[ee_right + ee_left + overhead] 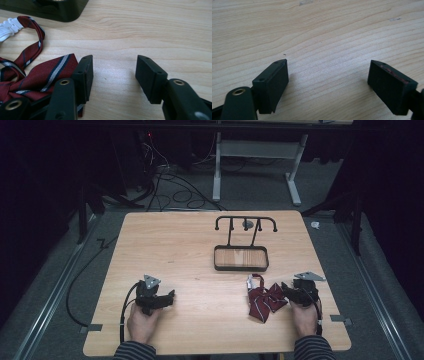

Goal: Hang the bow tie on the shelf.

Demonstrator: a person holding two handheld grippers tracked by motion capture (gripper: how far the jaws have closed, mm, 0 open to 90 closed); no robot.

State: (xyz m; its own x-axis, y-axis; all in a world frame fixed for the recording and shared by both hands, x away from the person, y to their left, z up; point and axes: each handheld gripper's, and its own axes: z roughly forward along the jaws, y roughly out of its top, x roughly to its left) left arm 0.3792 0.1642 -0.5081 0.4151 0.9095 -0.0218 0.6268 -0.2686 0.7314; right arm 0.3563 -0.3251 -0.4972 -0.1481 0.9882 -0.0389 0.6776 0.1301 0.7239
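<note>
A dark red striped tie (262, 299) lies bunched on the wooden table (190, 260) at the front right; its white band end (250, 280) points toward the tray. My right gripper (286, 289) rests just right of it, open, with bare wood between its jaws. In the right gripper view the tie (32, 75) lies beside and partly under the left jaw, and the gripper (114, 71) holds nothing. My left gripper (171, 295) sits at the front left, open over bare wood (328, 67).
A black tray (241, 258) with a wooden floor stands right of the table's centre, its tall wire rack (245, 222) rising behind it. The tray's corner (62, 11) shows at the top of the right gripper view. Cables lie on the floor beyond the table.
</note>
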